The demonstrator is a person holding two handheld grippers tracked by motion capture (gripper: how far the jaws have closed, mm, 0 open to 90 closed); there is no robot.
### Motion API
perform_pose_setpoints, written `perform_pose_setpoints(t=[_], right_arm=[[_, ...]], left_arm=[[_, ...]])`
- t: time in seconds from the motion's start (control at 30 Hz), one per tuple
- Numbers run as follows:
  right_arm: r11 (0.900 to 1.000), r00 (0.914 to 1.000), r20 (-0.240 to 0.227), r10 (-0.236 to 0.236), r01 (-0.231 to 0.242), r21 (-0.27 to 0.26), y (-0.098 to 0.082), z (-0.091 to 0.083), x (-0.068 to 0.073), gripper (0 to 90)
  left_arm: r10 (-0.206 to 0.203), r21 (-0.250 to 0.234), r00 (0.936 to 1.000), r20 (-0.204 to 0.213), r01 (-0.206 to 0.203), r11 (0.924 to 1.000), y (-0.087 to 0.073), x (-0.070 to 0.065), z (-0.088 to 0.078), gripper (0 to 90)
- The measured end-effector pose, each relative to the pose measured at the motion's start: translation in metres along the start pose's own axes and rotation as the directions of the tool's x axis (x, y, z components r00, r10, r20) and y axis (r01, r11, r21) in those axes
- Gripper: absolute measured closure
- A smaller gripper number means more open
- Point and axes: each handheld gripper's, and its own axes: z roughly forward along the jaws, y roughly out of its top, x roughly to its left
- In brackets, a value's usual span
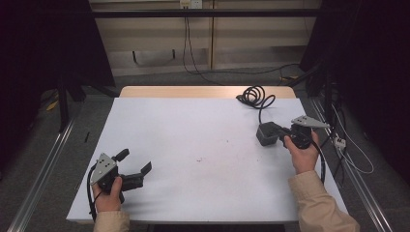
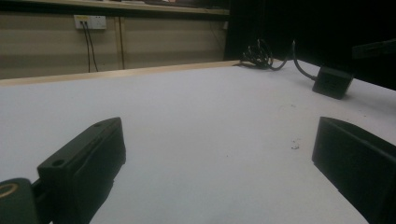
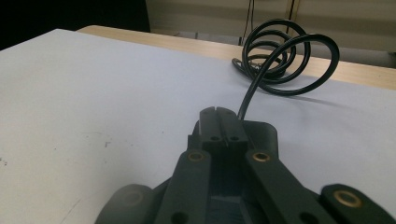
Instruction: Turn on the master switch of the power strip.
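Black power adapter sits near the worktop's right edge, its cable coil lying toward the far right corner. The right tool has its jaws pressed together over the brick; whether they truly pinch its casing is hard to tell from here. Lift now and it could slip, or the trailing cable could snag and drag the coil. The left tool waits wide open and empty near the front left corner.

A white-topped table with a wooden far edge carries a dark power adapter and its coiled black cable near the far right corner.
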Motion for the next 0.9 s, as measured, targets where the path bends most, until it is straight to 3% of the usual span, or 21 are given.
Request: perform_pose_setpoints(t=[0.9], right_arm=[[1.0,1.0,0.006,-0.003,0.003,0.018,0.001,0.0062,-0.0043,90.0]], left_arm=[[-0.001,0.003,1.0,-0.001,0.001,1.0,-0.0004,-0.0006,0.0013,2.4]])
